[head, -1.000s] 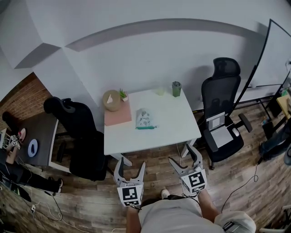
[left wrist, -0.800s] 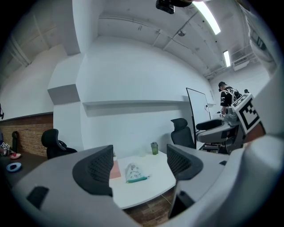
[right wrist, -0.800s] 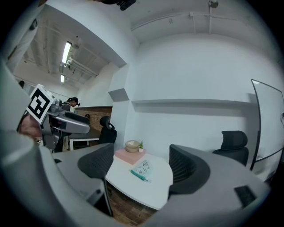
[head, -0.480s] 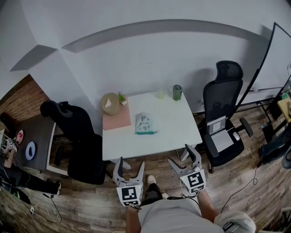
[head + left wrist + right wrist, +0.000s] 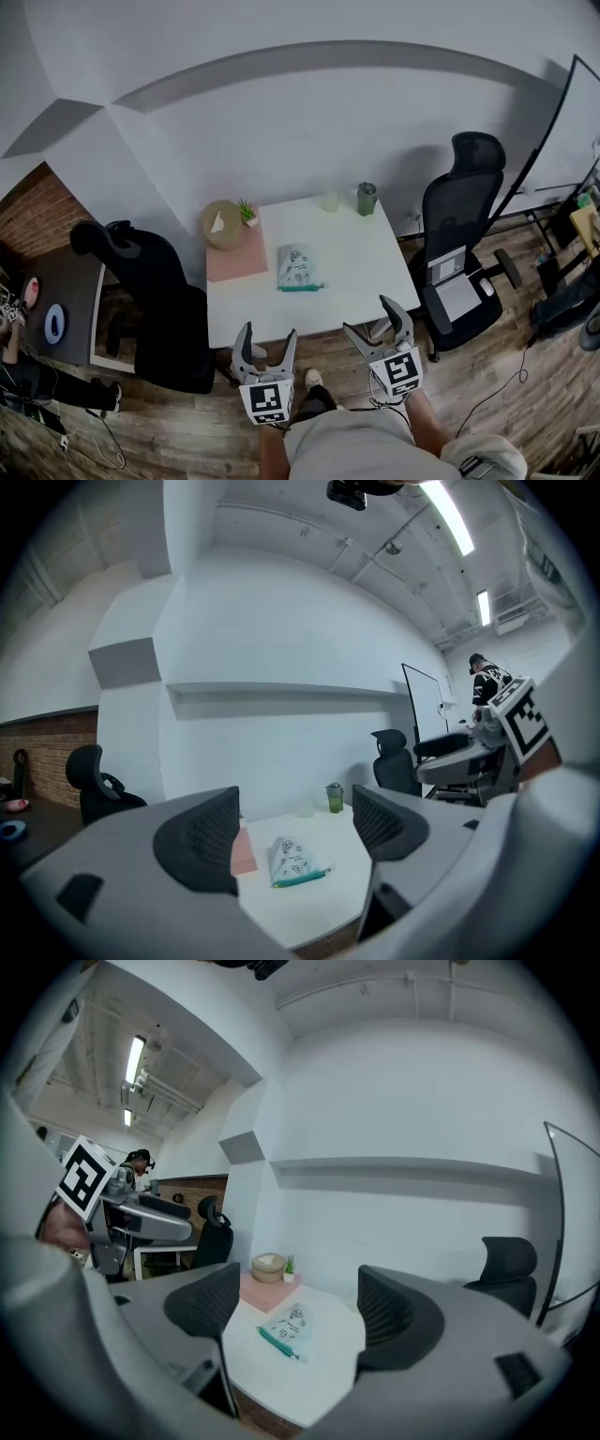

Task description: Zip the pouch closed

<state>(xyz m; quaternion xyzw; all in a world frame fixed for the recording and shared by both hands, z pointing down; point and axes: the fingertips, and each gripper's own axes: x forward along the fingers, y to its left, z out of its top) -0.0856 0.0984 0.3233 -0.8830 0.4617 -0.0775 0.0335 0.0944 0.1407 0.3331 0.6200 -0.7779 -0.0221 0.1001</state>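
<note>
A small pale printed pouch [image 5: 296, 267] with a teal zipper edge lies flat near the middle of the white table [image 5: 356, 281]. The same pouch [image 5: 295, 862] shows between the jaws in the left gripper view, and the pouch [image 5: 286, 1327] sits low in the right gripper view. My left gripper [image 5: 265, 344] hangs open just off the table's front edge. My right gripper [image 5: 377, 323] is open too, near the front right corner. Neither touches the pouch.
On the table's back left are a pink mat [image 5: 236, 253], a round tan tissue box [image 5: 223, 223] and a small plant [image 5: 247, 212]. A green cup [image 5: 367, 198] stands at the back. Black office chairs [image 5: 464, 246] [image 5: 155, 305] flank the table. A person [image 5: 487, 679] stands in the background.
The view has closed in on the table; it now sits nearer to both grippers. Both grippers stay open and empty.
</note>
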